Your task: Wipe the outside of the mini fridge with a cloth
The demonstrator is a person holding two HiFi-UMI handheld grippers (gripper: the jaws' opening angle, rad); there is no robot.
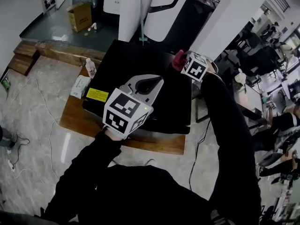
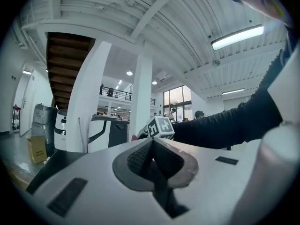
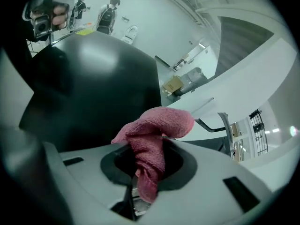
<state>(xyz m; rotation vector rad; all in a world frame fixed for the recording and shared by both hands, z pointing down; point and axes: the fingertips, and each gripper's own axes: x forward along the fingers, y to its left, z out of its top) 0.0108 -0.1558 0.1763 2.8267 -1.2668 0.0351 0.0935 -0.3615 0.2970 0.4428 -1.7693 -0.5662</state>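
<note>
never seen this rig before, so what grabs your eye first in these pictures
The big black mini fridge on its low wooden platform fills the middle of the head view. At the fridge's far right edge, a pink cloth is pinched in the right tongs. The left tongs hang shut and empty over the fridge's top, nearer the person.

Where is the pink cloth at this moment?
The pink cloth is pinched between the jaws of the right gripper. In the head view it sits at the far right edge of the top of the black mini fridge.
</note>
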